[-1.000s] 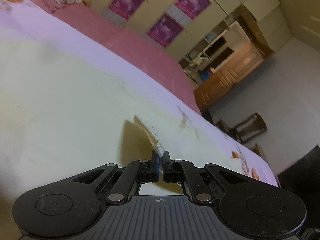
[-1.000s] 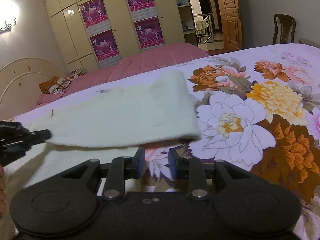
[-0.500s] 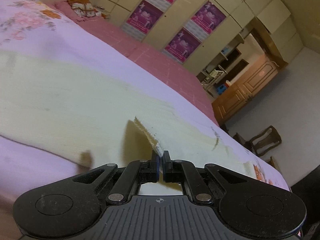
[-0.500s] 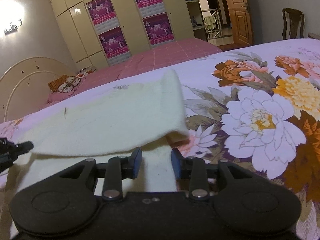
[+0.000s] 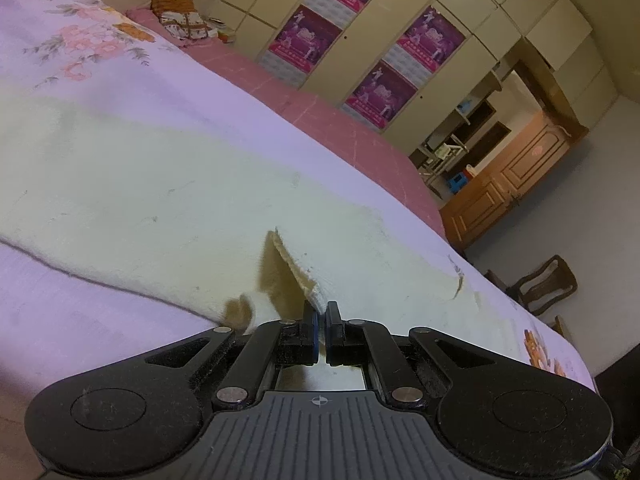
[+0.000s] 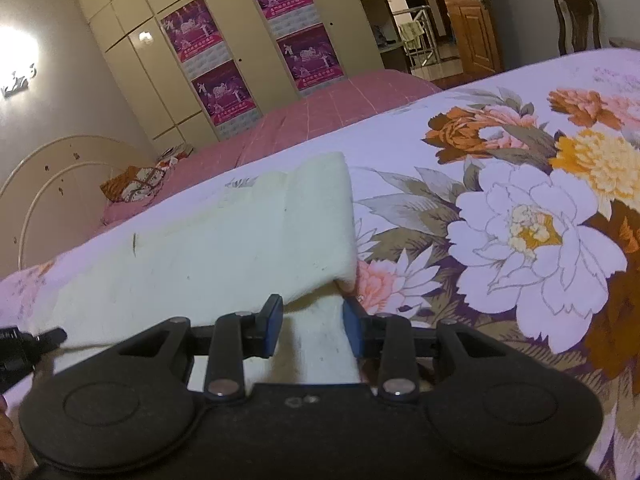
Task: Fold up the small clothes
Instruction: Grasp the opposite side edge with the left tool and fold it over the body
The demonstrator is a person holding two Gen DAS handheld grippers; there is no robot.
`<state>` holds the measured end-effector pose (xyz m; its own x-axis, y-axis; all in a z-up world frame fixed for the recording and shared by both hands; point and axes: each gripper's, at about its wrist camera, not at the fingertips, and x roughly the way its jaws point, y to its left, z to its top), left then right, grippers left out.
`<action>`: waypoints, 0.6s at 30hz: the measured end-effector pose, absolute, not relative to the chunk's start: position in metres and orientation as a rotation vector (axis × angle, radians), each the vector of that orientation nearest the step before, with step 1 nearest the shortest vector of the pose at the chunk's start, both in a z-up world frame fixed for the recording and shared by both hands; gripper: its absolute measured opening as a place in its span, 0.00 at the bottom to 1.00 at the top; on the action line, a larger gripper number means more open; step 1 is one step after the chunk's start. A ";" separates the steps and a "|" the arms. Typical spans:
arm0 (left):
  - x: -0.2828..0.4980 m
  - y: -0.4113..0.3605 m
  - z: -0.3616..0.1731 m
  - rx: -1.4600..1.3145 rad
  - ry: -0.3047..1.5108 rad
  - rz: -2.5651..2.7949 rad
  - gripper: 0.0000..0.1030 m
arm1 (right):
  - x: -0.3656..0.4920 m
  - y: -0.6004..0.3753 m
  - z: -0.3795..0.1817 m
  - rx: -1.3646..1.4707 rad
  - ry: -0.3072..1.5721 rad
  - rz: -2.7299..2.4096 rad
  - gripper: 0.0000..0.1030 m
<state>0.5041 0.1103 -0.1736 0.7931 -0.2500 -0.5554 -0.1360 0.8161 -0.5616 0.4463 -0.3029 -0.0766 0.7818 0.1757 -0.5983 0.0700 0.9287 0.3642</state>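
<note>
Now cream garment (image 6: 224, 248) lies folded, fuzzy; left tool (image 5: 321, 330) pinches its hem.

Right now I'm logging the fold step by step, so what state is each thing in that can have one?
left gripper: shut on the cream garment's edge.
right gripper: open, fingers either side of cloth.
cream garment: partly folded, one layer lying over another on the floral bedspread.
wooden door: open.
</note>
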 end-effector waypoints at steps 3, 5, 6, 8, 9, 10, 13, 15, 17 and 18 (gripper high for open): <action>0.493 0.115 -0.178 -0.626 0.661 -0.060 0.03 | 0.449 -0.304 -0.076 0.396 0.675 0.060 0.33; 0.494 0.116 -0.180 -0.624 0.668 -0.060 0.03 | 0.451 -0.304 -0.076 0.402 0.673 0.064 0.33; 0.496 0.116 -0.181 -0.619 0.676 -0.060 0.03 | 0.453 -0.304 -0.076 0.404 0.672 0.067 0.33; 0.492 0.116 -0.184 -0.616 0.683 -0.059 0.03 | 0.457 -0.305 -0.077 0.415 0.677 0.065 0.30; 0.489 0.118 -0.186 -0.615 0.684 -0.057 0.03 | 0.459 -0.306 -0.079 0.415 0.681 0.060 0.27; 0.488 0.118 -0.186 -0.612 0.686 -0.054 0.03 | 0.461 -0.305 -0.081 0.398 0.689 0.046 0.19; 0.486 0.114 -0.185 -0.580 0.682 -0.048 0.03 | 0.463 -0.304 -0.084 0.368 0.700 0.035 0.13; 0.484 0.114 -0.185 -0.587 0.679 -0.045 0.03 | 0.462 -0.300 -0.082 0.326 0.702 0.036 0.13; 0.484 0.115 -0.186 -0.594 0.676 -0.043 0.03 | 0.462 -0.298 -0.081 0.309 0.701 0.035 0.12; 0.484 0.115 -0.186 -0.592 0.675 -0.041 0.03 | 0.461 -0.298 -0.081 0.308 0.699 0.034 0.12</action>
